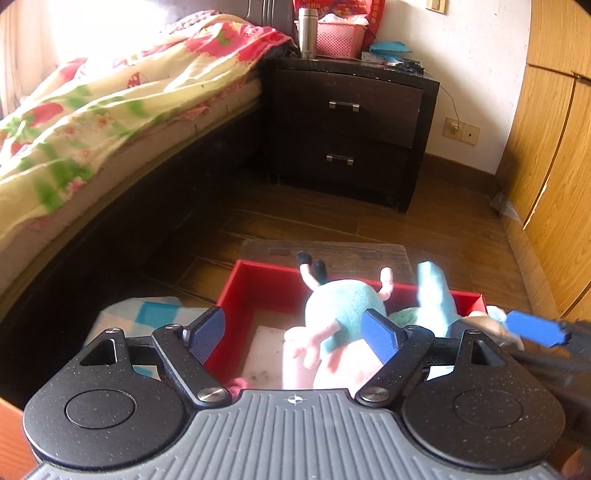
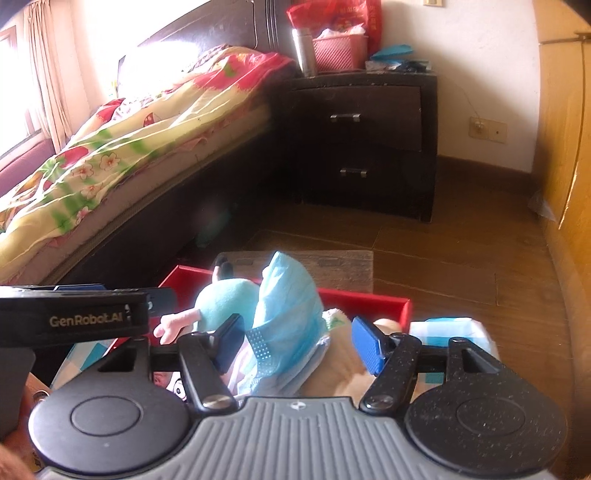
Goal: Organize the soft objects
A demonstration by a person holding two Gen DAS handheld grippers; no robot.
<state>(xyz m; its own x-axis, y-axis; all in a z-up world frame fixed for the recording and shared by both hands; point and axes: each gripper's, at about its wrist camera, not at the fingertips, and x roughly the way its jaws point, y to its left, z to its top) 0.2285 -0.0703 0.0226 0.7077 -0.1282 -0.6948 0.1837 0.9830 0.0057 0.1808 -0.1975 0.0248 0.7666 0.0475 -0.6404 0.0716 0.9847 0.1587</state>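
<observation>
Mostly teal plush toy (image 1: 341, 306), pink limbs, red box (image 1: 266, 280)

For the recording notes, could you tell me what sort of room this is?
Most likely a home bedroom: a bed with a floral quilt, a dark two-drawer nightstand beside it, and a wooden wardrobe along the right wall.

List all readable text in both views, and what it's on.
"GenRobot.AI": on the side of the left gripper, seen in the right wrist view.
Red bag on the nightstand: printed characters, too blurred to read.
Nothing readable on the red box, plush toy or bedding.
</observation>
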